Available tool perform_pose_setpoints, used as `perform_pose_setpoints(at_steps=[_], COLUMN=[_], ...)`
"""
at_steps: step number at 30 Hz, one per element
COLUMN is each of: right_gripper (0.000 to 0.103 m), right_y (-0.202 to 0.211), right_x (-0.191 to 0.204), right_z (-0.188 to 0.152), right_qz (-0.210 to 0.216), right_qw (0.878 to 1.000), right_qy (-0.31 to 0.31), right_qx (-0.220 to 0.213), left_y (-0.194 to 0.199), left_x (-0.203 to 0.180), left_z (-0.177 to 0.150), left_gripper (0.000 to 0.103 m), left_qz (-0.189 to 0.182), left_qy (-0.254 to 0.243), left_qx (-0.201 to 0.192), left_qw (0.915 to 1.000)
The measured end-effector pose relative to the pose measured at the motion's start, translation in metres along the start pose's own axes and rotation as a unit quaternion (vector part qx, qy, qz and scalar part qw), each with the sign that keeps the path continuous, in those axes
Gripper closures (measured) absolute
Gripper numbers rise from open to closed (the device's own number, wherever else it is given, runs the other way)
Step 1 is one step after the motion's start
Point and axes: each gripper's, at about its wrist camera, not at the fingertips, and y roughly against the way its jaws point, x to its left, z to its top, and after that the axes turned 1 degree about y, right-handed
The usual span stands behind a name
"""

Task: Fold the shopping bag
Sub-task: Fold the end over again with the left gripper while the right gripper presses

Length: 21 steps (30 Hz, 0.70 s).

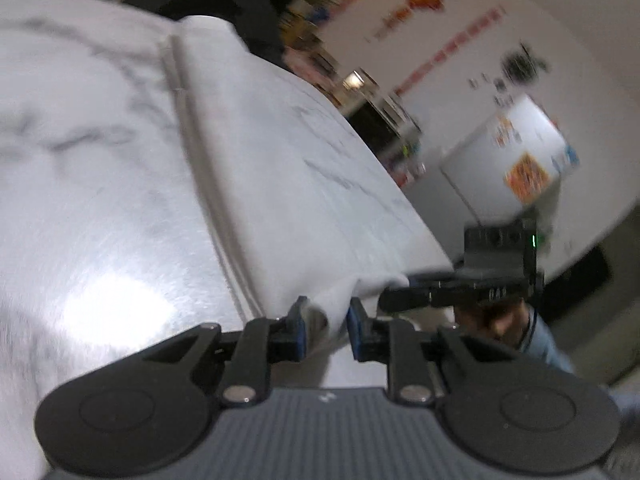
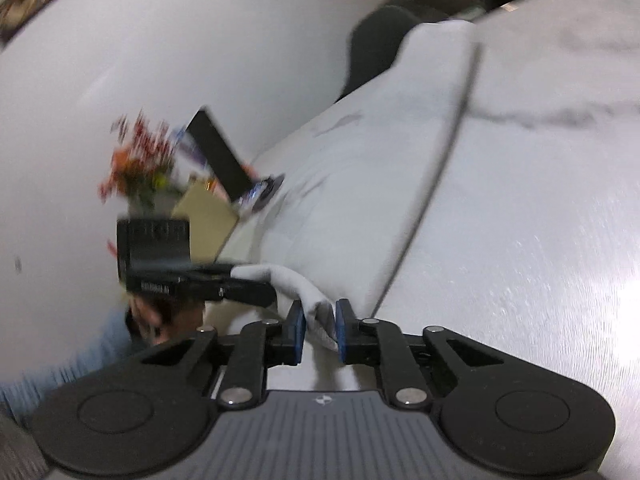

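A white cloth shopping bag [image 1: 288, 152] lies stretched along a marble table [image 1: 88, 184]. In the left wrist view, my left gripper [image 1: 326, 322] is shut on a bunched near corner of the bag, blue pads on either side of the cloth. My right gripper [image 1: 404, 300] shows there too, holding the neighbouring corner. The right wrist view shows the same bag [image 2: 380, 152] running away from me, with my right gripper [image 2: 320, 322] shut on its crumpled corner. My left gripper [image 2: 248, 284] pinches cloth just to the left. Both views are motion-blurred.
A dark chair back [image 1: 224, 4] stands past the table's far end. A white fridge [image 1: 516, 160] with stickers and a cluttered shelf [image 1: 380, 120] line the wall. Flowers [image 2: 140, 164] and a black screen [image 2: 220, 156] sit left of the table [image 2: 540, 240].
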Motion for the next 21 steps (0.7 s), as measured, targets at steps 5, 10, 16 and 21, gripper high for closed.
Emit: perform_pose_setpoints(at_steps=[5,10,16,21], right_gripper=[0.094,0.094,0.094,0.092], right_y=[0.001,-0.002,-0.004,-0.002], right_x=[0.005,0.008,0.027,0.045], right_z=[-0.003,-0.008,-0.017,-0.028], right_qz=[-0.023,-0.044,-0.098,-0.136], right_qw=[0.999,0.995,0.990,0.986], right_qy=[-0.040,-0.078,-0.066,-0.045], right_qx=[-0.013,-0.037,-0.073,-0.090], left_y=[0.001,0.002,0.003,0.005], left_x=[0.012,0.013,-0.008,-0.020], left_z=[-0.003,-0.007,-0.013,-0.018], left_gripper=[0.084,0.085,0.087,0.088], left_qz=[0.001,0.032,0.094,0.117], left_qy=[0.076,0.132,0.141,0.159], left_qx=[-0.031,-0.058,-0.084,-0.084], left_qw=[0.9966,0.9891,0.9820,0.9767])
